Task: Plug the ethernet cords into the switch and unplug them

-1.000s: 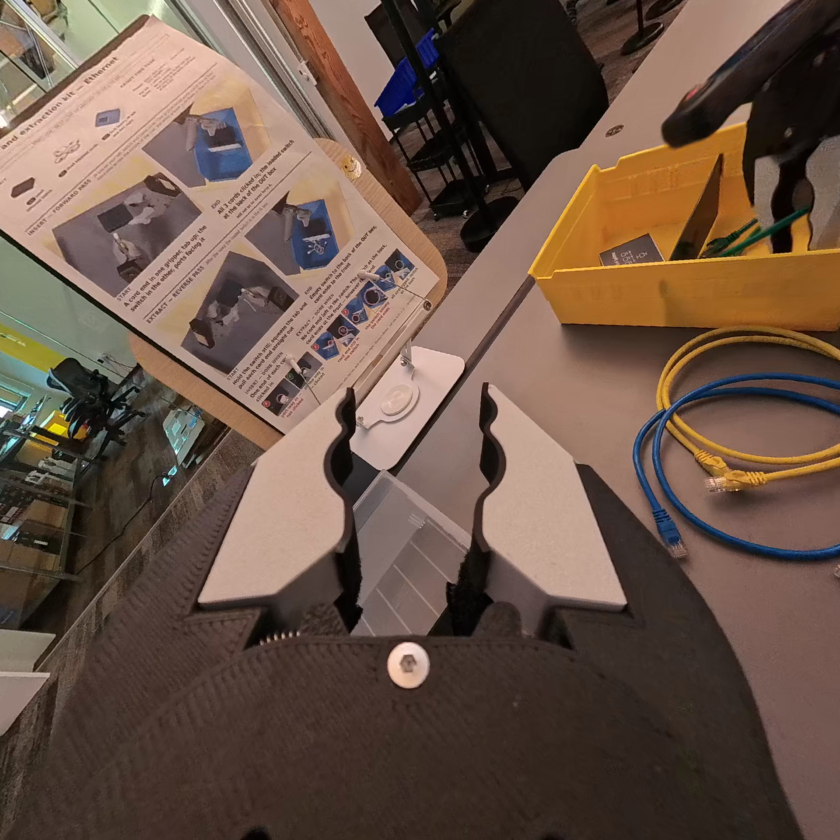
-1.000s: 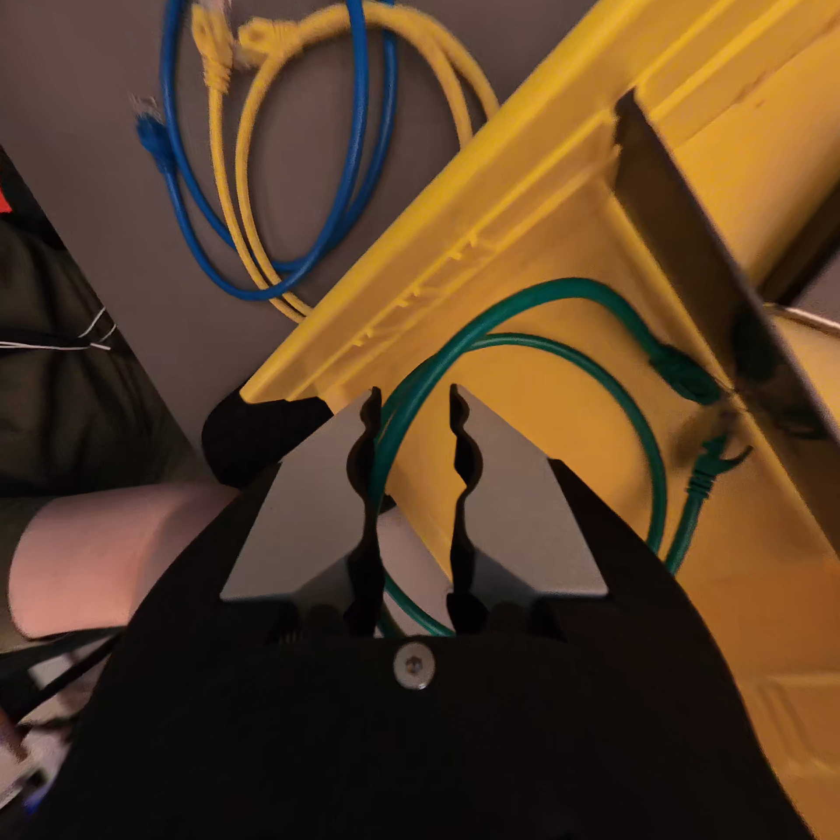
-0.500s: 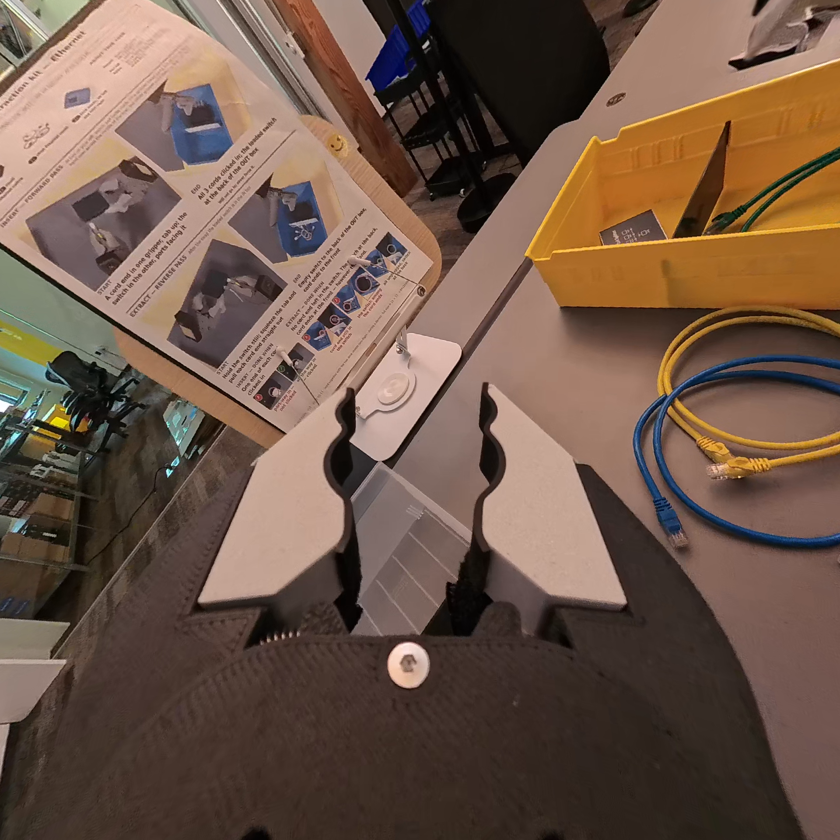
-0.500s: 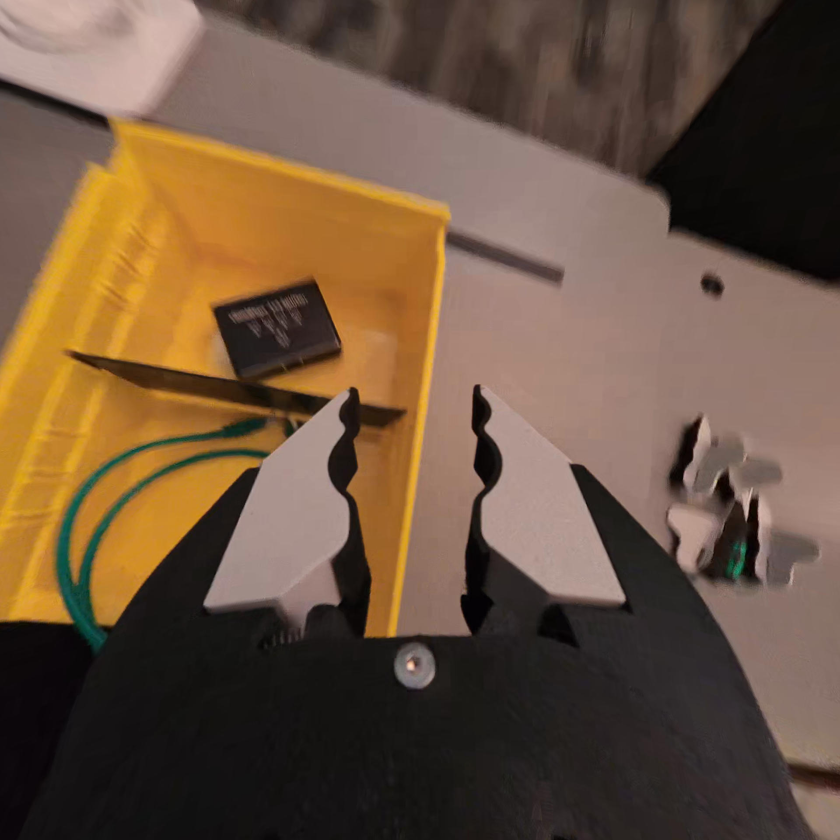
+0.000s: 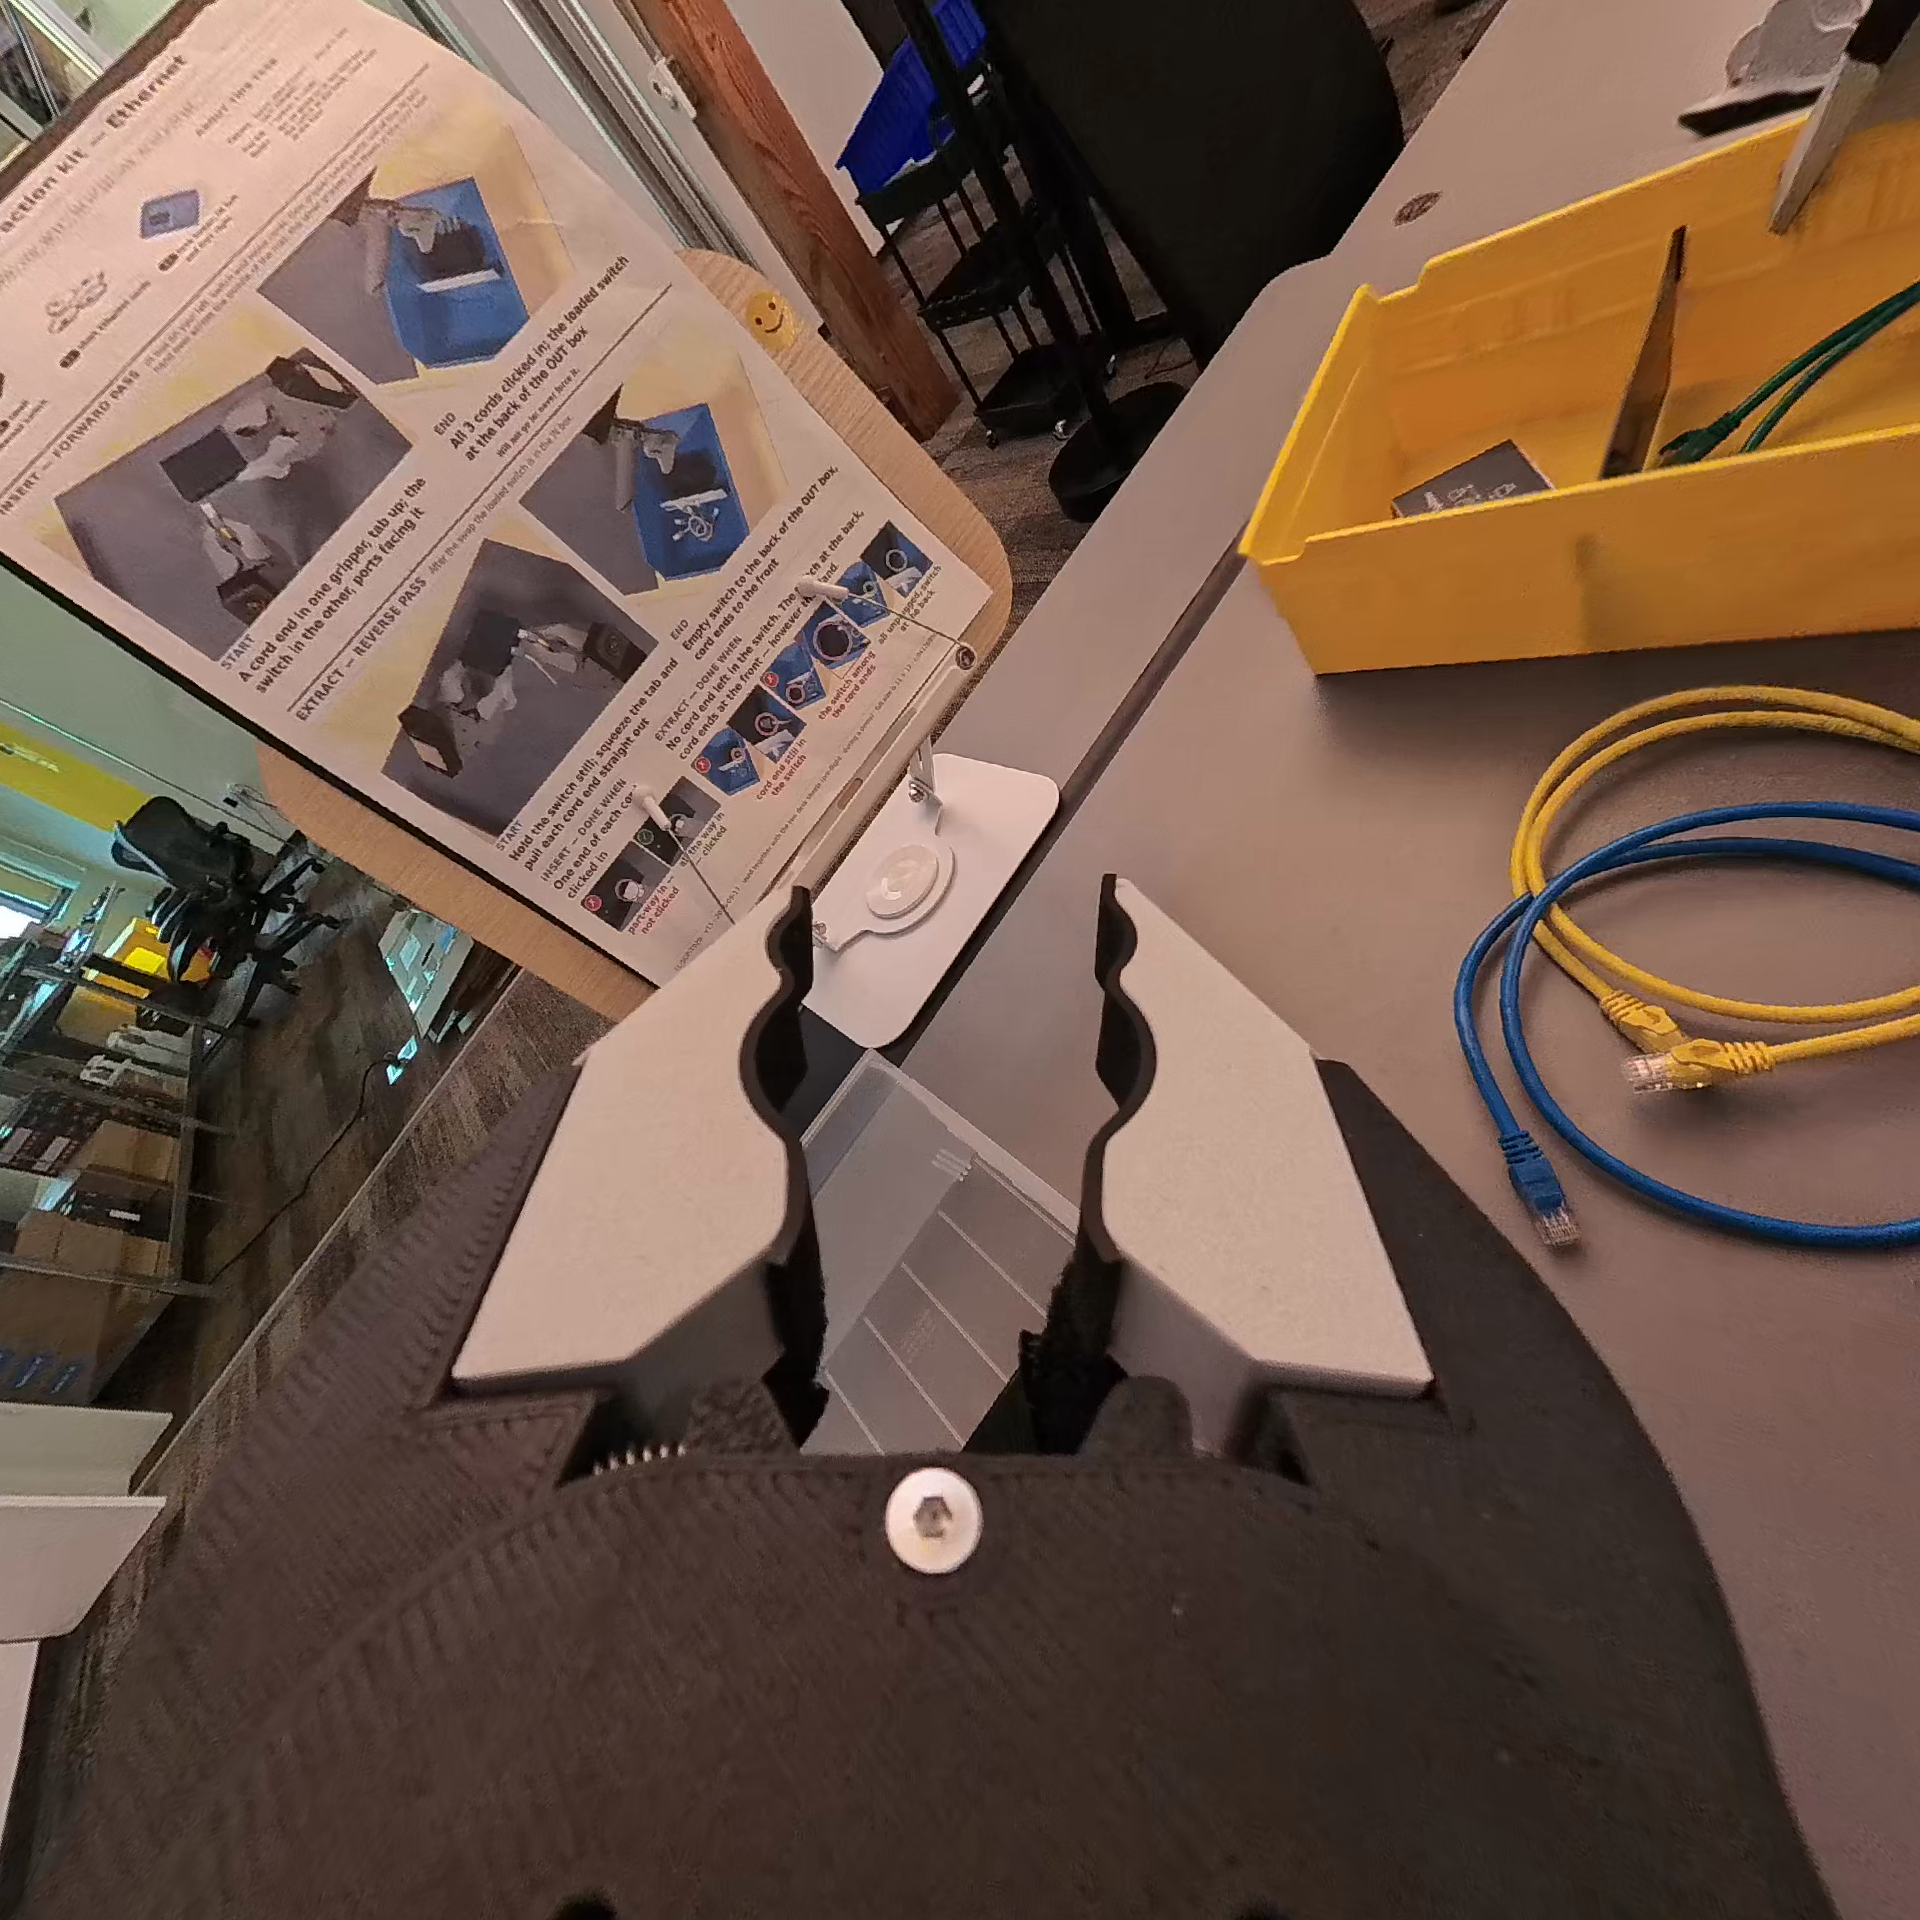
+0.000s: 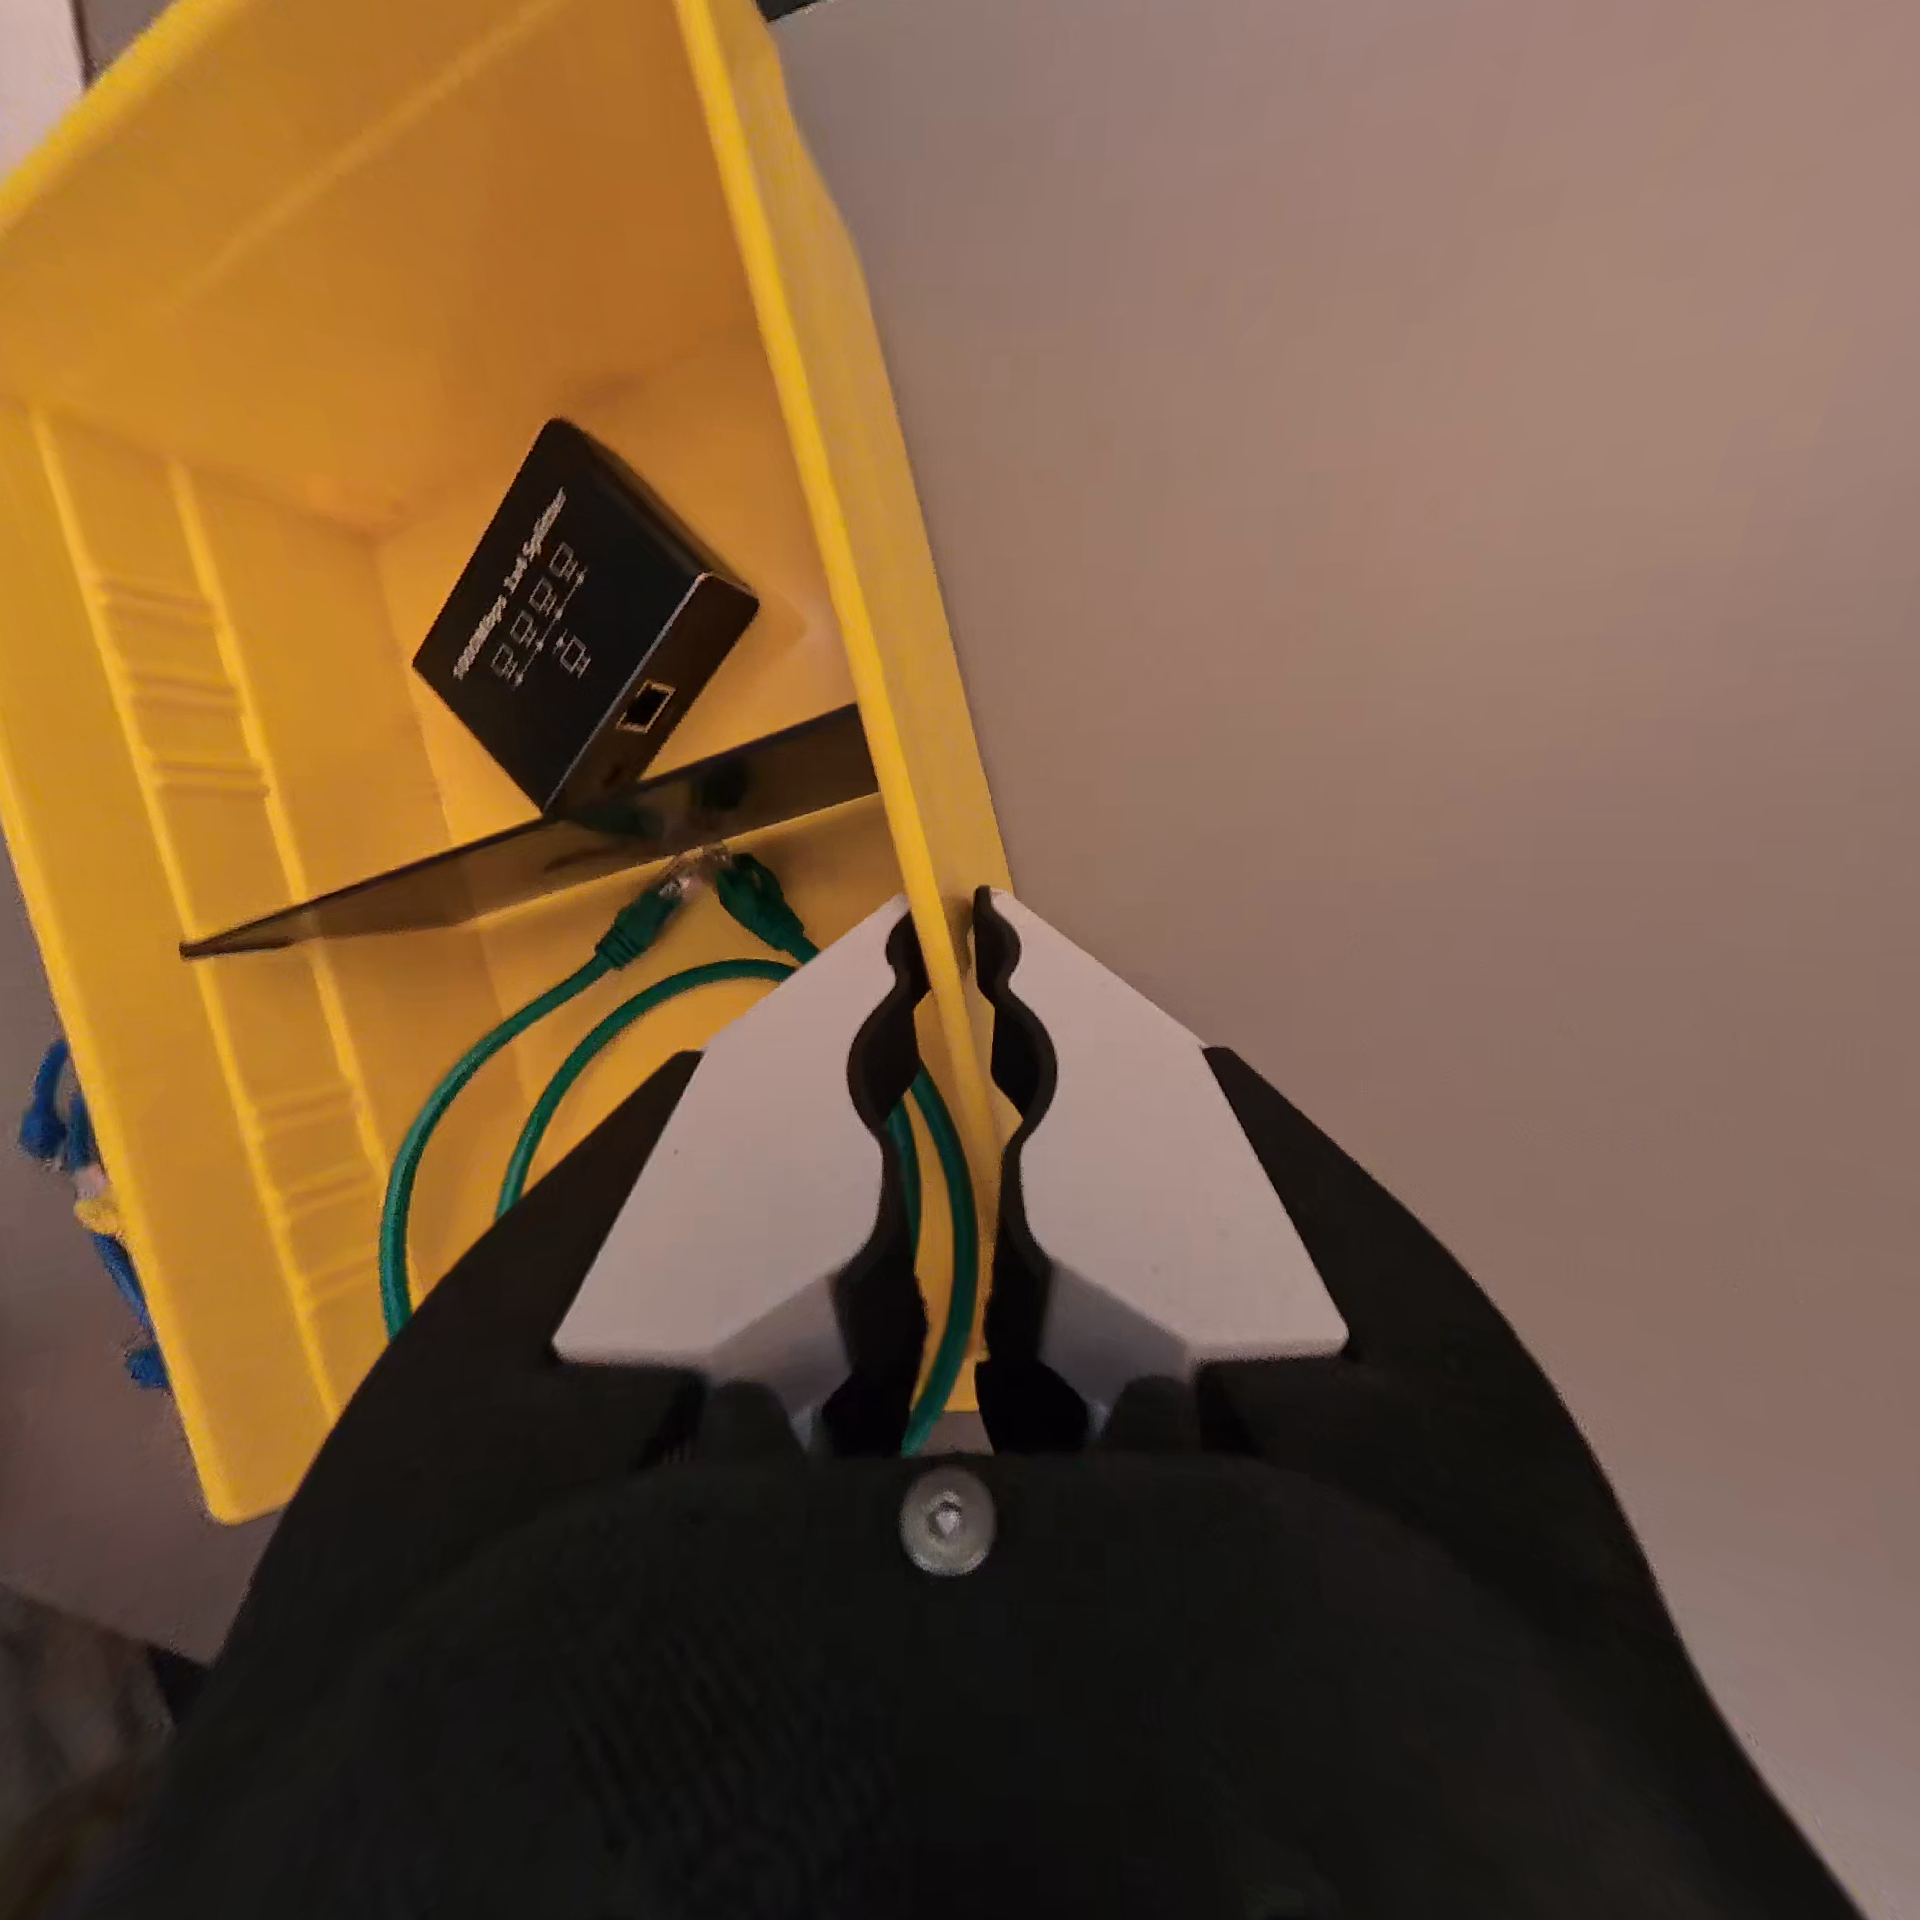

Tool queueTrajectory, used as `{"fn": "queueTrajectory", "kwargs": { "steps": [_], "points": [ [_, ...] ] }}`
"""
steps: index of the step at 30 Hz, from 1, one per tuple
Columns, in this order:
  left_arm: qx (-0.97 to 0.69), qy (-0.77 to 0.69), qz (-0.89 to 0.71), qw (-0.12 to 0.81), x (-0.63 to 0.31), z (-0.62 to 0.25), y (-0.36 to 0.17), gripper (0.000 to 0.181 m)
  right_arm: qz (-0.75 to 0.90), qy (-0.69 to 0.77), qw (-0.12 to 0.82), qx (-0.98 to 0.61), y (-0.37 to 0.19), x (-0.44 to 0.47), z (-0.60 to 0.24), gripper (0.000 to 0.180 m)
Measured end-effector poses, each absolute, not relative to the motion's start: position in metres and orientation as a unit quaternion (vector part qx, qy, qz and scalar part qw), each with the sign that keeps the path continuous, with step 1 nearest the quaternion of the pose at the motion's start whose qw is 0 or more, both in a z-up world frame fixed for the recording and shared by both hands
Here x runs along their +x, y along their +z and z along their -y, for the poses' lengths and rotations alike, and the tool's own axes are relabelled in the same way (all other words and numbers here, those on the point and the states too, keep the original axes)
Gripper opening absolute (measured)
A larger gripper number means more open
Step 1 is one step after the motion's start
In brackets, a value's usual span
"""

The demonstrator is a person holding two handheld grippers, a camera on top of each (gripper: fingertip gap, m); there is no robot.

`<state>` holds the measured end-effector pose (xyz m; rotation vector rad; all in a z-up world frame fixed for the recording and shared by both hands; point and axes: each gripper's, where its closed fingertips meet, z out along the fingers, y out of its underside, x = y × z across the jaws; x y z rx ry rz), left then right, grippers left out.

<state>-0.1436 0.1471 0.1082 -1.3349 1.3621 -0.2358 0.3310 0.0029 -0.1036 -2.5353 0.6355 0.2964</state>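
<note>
A black switch (image 6: 582,613) lies in the far compartment of a yellow bin (image 6: 312,260), behind a black divider (image 6: 468,883). A green cord (image 6: 457,1081) is coiled in the near compartment, both plugs against the divider. My right gripper (image 6: 945,914) is closed over the bin's right wall, with a loop of green cord passing beneath the fingers. My left gripper (image 5: 951,914) is open and empty, low over the table's left edge. A yellow cord (image 5: 1704,717) and a blue cord (image 5: 1662,831) lie coiled on the table to its right. The bin (image 5: 1558,603), switch (image 5: 1470,488) and green cord (image 5: 1808,384) show farther off.
An instruction sheet (image 5: 468,520) leans on a stand with a white base (image 5: 935,894) at the table's left edge. A clear plastic box (image 5: 935,1226) lies under my left gripper. Chairs and shelves stand beyond the grey table (image 5: 1299,779). The gap from one gripper's tips to the other's is roughly 55 centimetres.
My right gripper swung away from the green cord, opened over the bin's end, then came back and closed over the bin's right wall. My left gripper has barely moved.
</note>
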Motion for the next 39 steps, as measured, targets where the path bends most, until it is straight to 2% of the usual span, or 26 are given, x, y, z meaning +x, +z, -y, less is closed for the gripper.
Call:
{"fn": "queueTrajectory", "kwargs": {
  "steps": [7,13,15,18,22,24,25,27,30,34,39],
  "points": [
    [-0.570,-0.100,-0.581,0.572,-0.144,-0.148,0.108,0.054,-0.297,0.043,0.255,-0.919,-0.104,0.369,0.025,0.004],
    [-0.571,-0.098,-0.581,0.572,-0.144,-0.148,0.107,0.054,-0.277,0.024,0.261,-0.924,-0.103,0.375,0.028,0.006],
    [-0.572,-0.099,-0.580,0.572,-0.144,-0.149,0.107,0.054,-0.268,-0.024,0.277,-0.922,-0.093,0.386,0.026,0.026],
    [-0.573,-0.096,-0.581,0.571,-0.144,-0.149,0.106,0.054,-0.231,-0.135,0.341,-0.901,-0.040,0.396,0.015,0.037],
    [-0.572,-0.094,-0.582,0.570,-0.142,-0.149,0.105,0.054,-0.036,-0.178,0.534,-0.826,0.077,0.307,-0.045,0.039],
    [-0.572,-0.092,-0.584,0.568,-0.142,-0.150,0.104,0.054,0.122,-0.108,0.600,-0.783,0.104,0.210,-0.074,0.044],
    [-0.572,-0.091,-0.585,0.567,-0.142,-0.150,0.103,0.054,0.194,-0.052,0.602,-0.773,0.102,0.159,-0.083,0.048],
    [-0.573,-0.090,-0.586,0.566,-0.142,-0.151,0.102,0.053,0.316,0.068,0.527,-0.786,0.070,0.067,-0.089,0.055],
    [-0.573,-0.089,-0.586,0.565,-0.143,-0.152,0.102,0.053,0.449,0.100,0.393,-0.796,-0.002,-0.006,-0.092,0.035],
    [-0.572,-0.093,-0.583,0.569,-0.148,-0.152,0.106,0.054,0.513,0.091,0.235,-0.820,-0.088,-0.034,-0.090,0.034],
    [-0.572,-0.101,-0.576,0.575,-0.154,-0.153,0.111,0.054,0.528,0.087,0.150,-0.831,-0.121,-0.024,-0.076,0.031]
  ]
}}
